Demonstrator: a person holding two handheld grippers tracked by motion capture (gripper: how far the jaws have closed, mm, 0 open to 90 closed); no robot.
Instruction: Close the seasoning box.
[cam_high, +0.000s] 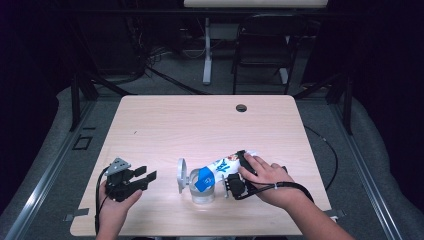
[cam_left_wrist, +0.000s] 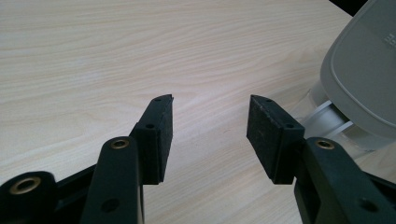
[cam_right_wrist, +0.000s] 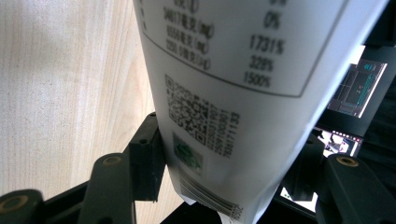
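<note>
My right jaws (cam_high: 234, 175) gripped a white pouch (cam_high: 227, 164) tilted over the open jar (cam_high: 202, 189) at the worktop's (cam_high: 200, 125) near edge, pouring seemingly begun, lid (cam_high: 181, 175) unclosed; my left jaws (cam_high: 145, 176) waited wide, empty.

The left tool (cam_left_wrist: 210, 133) looks low across the pale wood-grain tabletop (cam_left_wrist: 116, 51), its two black jaws standing well apart with only bare wood between their pads (cam_left_wrist: 261, 135). At the far right a grey lid (cam_left_wrist: 364, 74) with rounded corners stands tilted on edge, and below it pale, clear parts of a container (cam_left_wrist: 327, 123) rest on the tabletop, just beyond the right jaw.
</note>
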